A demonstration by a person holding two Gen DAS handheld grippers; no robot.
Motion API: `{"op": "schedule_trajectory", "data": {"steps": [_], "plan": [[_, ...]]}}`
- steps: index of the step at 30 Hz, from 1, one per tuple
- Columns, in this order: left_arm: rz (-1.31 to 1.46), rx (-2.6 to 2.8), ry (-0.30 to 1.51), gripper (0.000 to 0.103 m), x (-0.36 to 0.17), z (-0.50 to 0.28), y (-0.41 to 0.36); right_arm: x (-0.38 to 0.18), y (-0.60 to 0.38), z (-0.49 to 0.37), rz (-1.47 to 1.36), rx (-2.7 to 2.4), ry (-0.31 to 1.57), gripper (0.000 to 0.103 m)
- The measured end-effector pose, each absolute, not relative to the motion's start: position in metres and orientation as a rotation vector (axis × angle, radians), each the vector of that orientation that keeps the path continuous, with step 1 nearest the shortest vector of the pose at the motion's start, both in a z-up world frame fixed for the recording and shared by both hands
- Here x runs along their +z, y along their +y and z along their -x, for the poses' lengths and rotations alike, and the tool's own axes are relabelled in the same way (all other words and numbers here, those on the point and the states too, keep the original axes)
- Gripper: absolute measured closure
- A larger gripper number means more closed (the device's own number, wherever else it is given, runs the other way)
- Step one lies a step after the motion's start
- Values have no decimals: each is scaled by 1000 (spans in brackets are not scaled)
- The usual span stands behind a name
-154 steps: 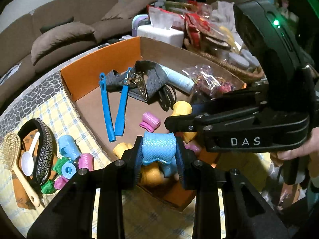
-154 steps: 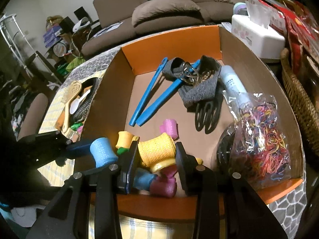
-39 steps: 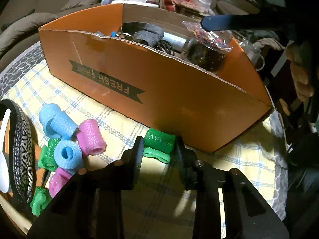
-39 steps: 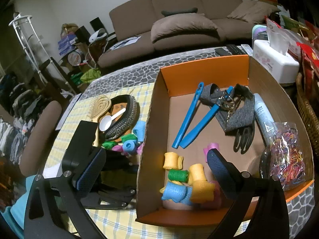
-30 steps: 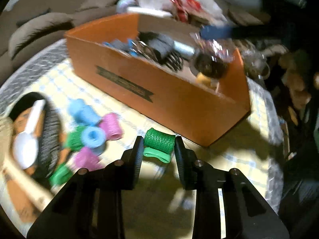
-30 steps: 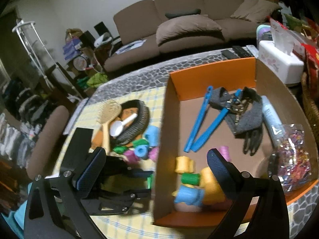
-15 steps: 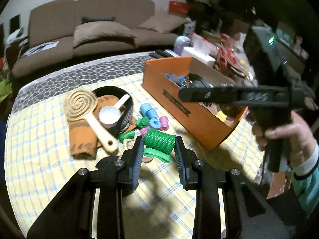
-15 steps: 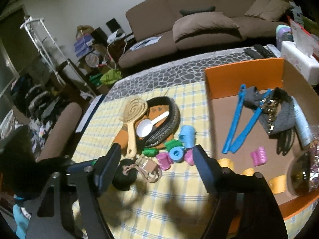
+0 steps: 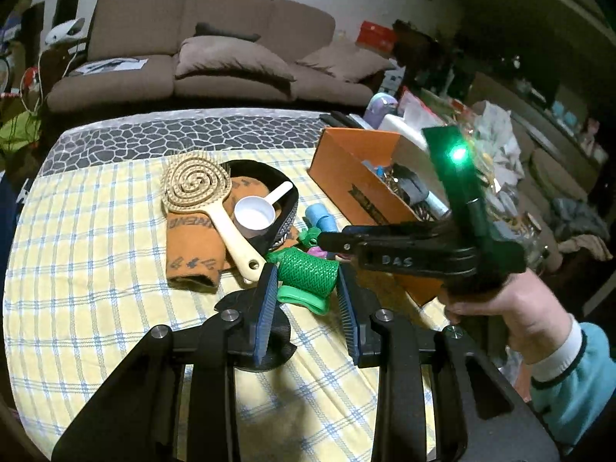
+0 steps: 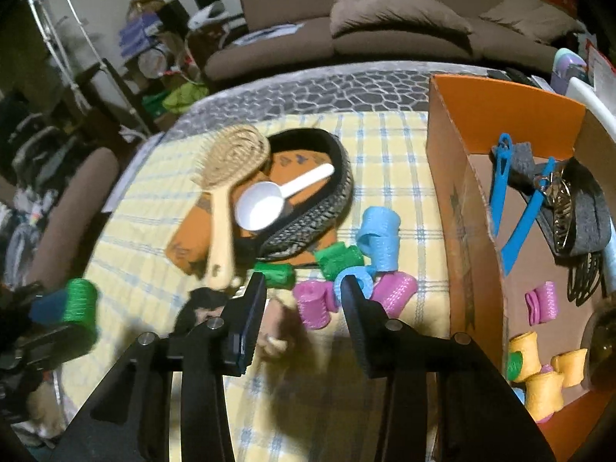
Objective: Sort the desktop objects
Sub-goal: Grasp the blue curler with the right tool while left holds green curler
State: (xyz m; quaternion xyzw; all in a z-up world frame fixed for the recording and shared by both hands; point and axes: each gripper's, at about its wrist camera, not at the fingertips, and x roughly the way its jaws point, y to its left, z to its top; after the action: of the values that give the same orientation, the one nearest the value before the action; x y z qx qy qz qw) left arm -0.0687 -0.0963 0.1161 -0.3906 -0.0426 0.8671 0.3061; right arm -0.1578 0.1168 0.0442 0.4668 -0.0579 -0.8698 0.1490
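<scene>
My left gripper [image 9: 306, 288] is shut on a green hair roller [image 9: 308, 269], held above the checked tablecloth; the roller also shows at the left edge of the right wrist view [image 10: 80, 304]. My right gripper [image 10: 302, 300] is open and empty, hovering over a cluster of loose rollers: pink [image 10: 312, 304], blue [image 10: 379, 238] and green [image 10: 338, 260]. The orange cardboard box [image 10: 458, 200] on the right holds yellow rollers [image 10: 543, 389], blue clips [image 10: 500, 184] and other hair items. In the left wrist view the right gripper [image 9: 423, 256] reaches across in front of the box [image 9: 346, 177].
A spiral hairbrush [image 10: 227, 177], a white scoop [image 10: 265, 204] and a black patterned headband [image 10: 319, 208] lie on an orange cloth left of the rollers. A black round item [image 9: 269, 331] sits under my left gripper. A sofa stands behind the table.
My left gripper lifted the green roller and pulled back from the box side. My right gripper left the box, narrowed its opening and came down over the loose rollers.
</scene>
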Motion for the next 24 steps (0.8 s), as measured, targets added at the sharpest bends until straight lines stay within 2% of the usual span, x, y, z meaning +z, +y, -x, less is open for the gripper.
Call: {"op": "schedule_trajectory", "data": {"steps": [5, 7, 12, 15, 21, 24], "plan": [[1038, 2293, -123, 74, 115, 74, -102, 31, 108, 165, -1391, -2496, -111, 62], [1037, 2293, -131, 74, 115, 75, -105, 26, 104, 166, -1419, -2493, -85, 69], [1040, 2294, -155, 74, 113, 79, -107, 25, 101, 167, -1425, -2517, -60, 74], [1039, 2293, -157, 74, 113, 80, -107, 25, 92, 167, -1443, -2515, 22, 77], [1029, 2297, -166, 74, 115, 82, -108, 40, 104, 163, -1408, -2547, -67, 76], [1026, 2297, -174, 74, 115, 82, -107, 42, 113, 164, -1400, -2578, -113, 66]]}}
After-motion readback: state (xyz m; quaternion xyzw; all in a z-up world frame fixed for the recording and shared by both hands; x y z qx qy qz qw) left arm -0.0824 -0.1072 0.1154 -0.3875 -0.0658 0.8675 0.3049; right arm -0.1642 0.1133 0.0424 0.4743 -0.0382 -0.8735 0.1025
